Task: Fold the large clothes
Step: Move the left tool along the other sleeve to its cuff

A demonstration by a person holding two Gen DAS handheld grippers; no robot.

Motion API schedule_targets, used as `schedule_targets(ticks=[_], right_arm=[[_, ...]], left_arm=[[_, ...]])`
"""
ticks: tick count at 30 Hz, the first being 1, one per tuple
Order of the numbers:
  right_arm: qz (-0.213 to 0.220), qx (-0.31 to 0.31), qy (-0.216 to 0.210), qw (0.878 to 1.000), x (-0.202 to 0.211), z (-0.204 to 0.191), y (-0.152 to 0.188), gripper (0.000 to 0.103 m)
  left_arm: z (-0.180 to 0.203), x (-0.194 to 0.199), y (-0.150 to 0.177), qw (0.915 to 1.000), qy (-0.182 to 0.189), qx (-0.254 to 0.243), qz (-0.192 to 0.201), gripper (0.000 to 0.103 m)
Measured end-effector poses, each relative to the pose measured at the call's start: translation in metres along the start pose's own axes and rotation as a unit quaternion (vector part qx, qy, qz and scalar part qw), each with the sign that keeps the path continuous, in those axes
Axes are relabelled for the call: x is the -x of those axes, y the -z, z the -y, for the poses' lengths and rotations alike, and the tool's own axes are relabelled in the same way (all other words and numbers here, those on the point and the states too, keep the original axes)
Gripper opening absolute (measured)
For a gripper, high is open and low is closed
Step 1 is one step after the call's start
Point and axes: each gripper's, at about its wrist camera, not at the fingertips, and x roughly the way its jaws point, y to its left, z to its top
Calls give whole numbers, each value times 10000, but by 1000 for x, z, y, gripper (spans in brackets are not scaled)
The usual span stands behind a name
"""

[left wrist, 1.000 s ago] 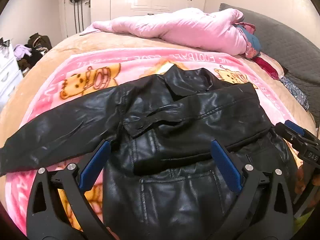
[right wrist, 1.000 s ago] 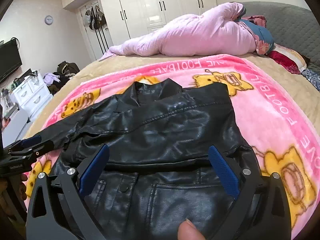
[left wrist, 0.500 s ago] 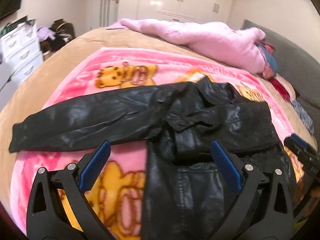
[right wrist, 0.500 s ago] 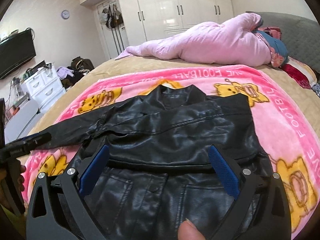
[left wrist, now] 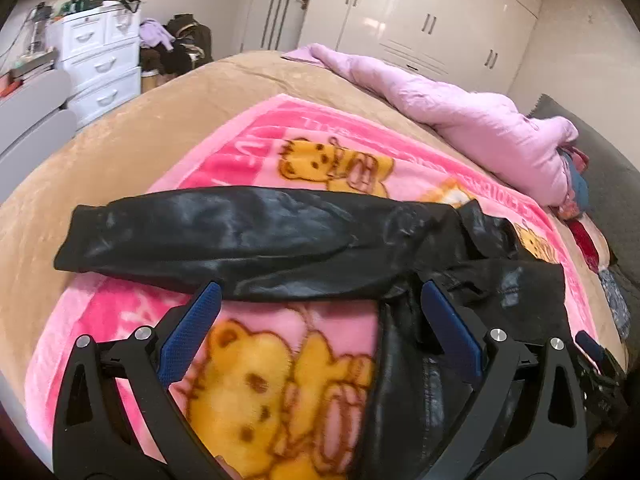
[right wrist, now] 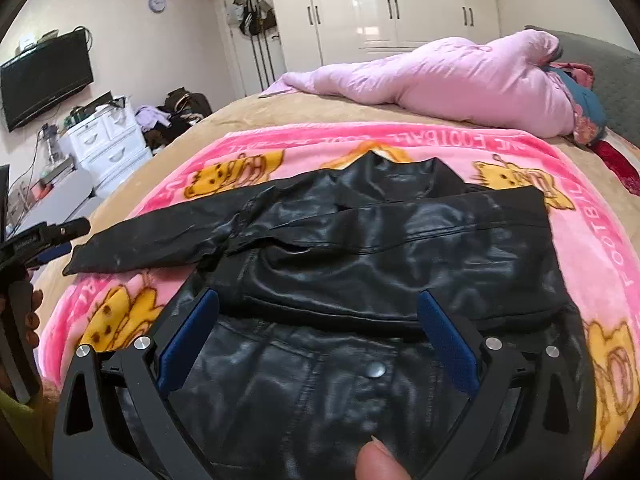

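Observation:
A black leather jacket lies front up on the pink blanket, collar towards the far side. One sleeve is folded across its chest. The other sleeve stretches out flat to the left. My left gripper is open and hovers just before that sleeve's near edge, close to the armpit, holding nothing. My right gripper is open above the jacket's lower front, near a snap button, also holding nothing. The right wrist view shows the left gripper at the far left, beside the cuff. A thumb shows at the bottom edge.
The blanket covers a tan bedspread. A rolled pink duvet lies at the far side, by a grey headboard. White drawers and piled clothes stand off the bed's left side. Wardrobe doors fill the back wall.
My left gripper has swung left, from over the jacket's body to the outstretched sleeve. The right gripper has shifted slightly over the jacket's front. The jacket has not moved.

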Motion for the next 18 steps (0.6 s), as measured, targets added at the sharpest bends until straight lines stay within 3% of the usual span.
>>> schedule_targets(ticks=[10, 18], right_arm=[[-186, 382, -228, 9988, -22, -48, -2, 99], [-430, 667, -446, 9958, -51, -89, -8, 99]], left_arm=[[-44, -8, -4, 9981, -188, 586, -67, 94], [-93, -24, -3, 9917, -391, 1199, -257, 94]])
